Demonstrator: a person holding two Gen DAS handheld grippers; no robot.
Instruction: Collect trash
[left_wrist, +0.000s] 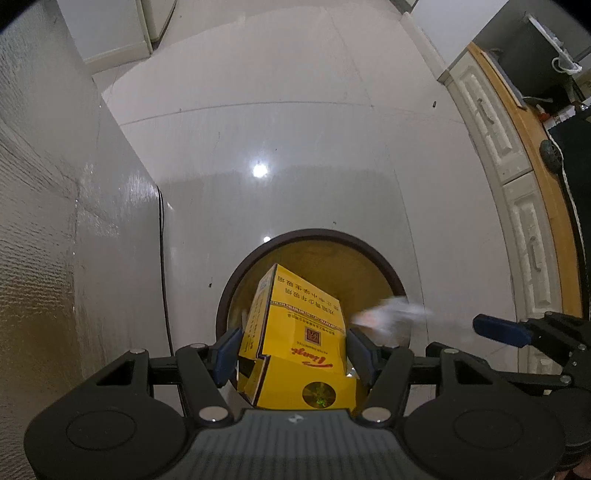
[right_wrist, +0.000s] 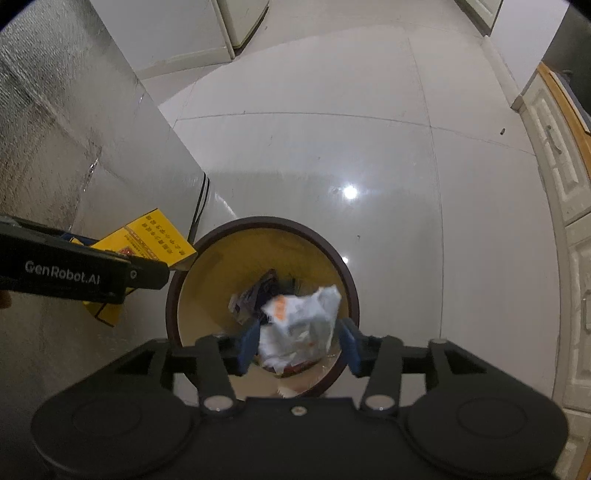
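Left fingers (left_wrist: 291, 354) clamping yellow box (left_wrist: 295, 332), right fingers (right_wrist: 299, 341) parted, loose wrapper (right_wrist: 299, 325) between

The floor (right_wrist: 303, 155) was laid with large, pale, glossy tiles, thin dark seams running between them. A round white spot of lamp light (left_wrist: 260, 170) glared on one tile, with a fainter one nearer the camera. On the left stood a tall, textured silvery panel (left_wrist: 40, 206), and a thin black cable (left_wrist: 162, 266) ran down along its edge to the floor. Along the right side ran a cream cabinet (left_wrist: 495, 136) with moulded doors and metal handles under a wooden countertop (left_wrist: 535, 147). On the countertop lay dark clutter and a white cord. At the far end of the floor stood a white cupboard (right_wrist: 207, 33). A few dark specks dotted the tiles.
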